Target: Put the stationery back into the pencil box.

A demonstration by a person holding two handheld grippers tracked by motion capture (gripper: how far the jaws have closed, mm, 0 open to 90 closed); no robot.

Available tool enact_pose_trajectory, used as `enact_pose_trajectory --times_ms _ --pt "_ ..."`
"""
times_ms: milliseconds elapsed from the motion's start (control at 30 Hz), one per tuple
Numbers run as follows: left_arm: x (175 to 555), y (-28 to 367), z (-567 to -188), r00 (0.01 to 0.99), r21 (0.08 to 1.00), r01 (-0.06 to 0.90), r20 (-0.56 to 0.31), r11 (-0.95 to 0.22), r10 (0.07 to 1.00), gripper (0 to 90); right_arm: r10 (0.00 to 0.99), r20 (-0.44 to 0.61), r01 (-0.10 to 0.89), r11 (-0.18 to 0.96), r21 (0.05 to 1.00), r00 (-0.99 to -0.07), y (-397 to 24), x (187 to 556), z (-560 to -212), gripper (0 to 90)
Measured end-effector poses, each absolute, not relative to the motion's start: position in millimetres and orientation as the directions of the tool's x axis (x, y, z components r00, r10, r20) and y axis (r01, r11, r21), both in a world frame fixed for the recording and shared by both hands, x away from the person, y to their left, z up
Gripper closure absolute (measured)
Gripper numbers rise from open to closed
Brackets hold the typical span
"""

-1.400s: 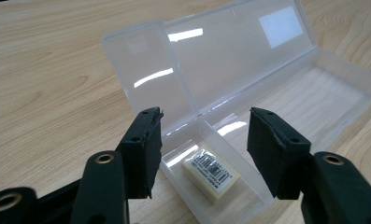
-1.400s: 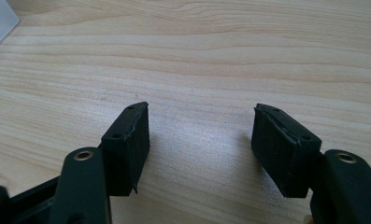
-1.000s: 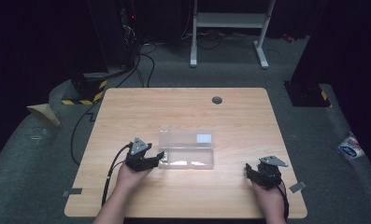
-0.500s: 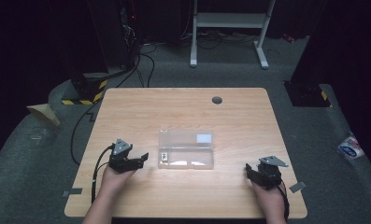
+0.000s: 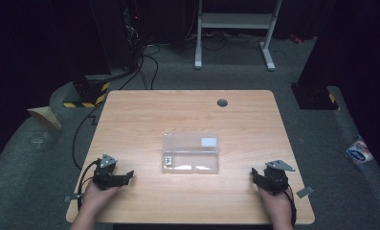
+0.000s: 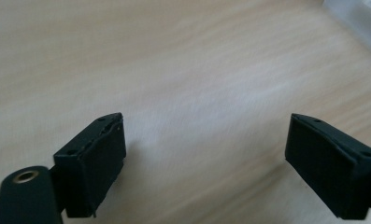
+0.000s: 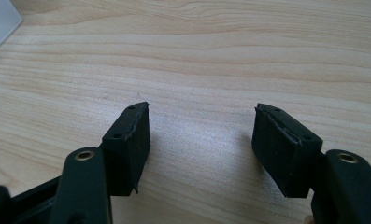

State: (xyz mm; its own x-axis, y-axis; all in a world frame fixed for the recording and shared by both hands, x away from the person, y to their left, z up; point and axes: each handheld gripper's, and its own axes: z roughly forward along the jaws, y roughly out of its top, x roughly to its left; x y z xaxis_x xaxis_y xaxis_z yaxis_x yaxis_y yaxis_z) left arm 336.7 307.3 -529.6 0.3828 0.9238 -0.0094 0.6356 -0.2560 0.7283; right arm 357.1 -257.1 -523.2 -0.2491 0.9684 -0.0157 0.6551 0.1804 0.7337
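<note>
A clear plastic box [image 5: 191, 153] lies open in the middle of the wooden table [image 5: 187, 115], with a small dark item [image 5: 168, 160] in its left end. My left gripper [image 5: 127, 176] rests near the table's front left, well left of the box, its jaws wide apart over bare wood [image 6: 206, 154]. My right gripper [image 5: 256, 176] sits at the front right, also open with nothing between its jaws [image 7: 202, 135]. A corner of the box [image 6: 360, 23] shows at the top right of the left gripper view, and another corner [image 7: 1, 23] at the top left of the right gripper view.
A round grommet [image 5: 222, 102] is set in the table near its far edge. Cables [image 5: 82, 139] trail off the left side onto the grey floor. A white metal stand [image 5: 235, 28] is behind the table. A packet [image 5: 359, 152] lies on the floor at right.
My left gripper has drawn back from the box's left end toward the table's front left. The right gripper has stayed still.
</note>
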Motion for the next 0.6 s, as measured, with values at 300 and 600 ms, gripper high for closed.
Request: enact_pose_trajectory --times_ms 300,600 --pt "332.8 305.7 -529.9 0.360 0.730 0.637 0.003 -0.248 0.933 12.2 0.968 -0.016 0.655 0.181 0.734 -0.249 -257.0 357.1 -523.3 36.9" --pt "334.0 304.6 -530.0 0.347 0.732 0.638 0.006 -0.240 0.938 12.5 0.969 -0.014 0.657 0.178 0.733 -0.247 -256.4 357.6 -523.1 36.8"
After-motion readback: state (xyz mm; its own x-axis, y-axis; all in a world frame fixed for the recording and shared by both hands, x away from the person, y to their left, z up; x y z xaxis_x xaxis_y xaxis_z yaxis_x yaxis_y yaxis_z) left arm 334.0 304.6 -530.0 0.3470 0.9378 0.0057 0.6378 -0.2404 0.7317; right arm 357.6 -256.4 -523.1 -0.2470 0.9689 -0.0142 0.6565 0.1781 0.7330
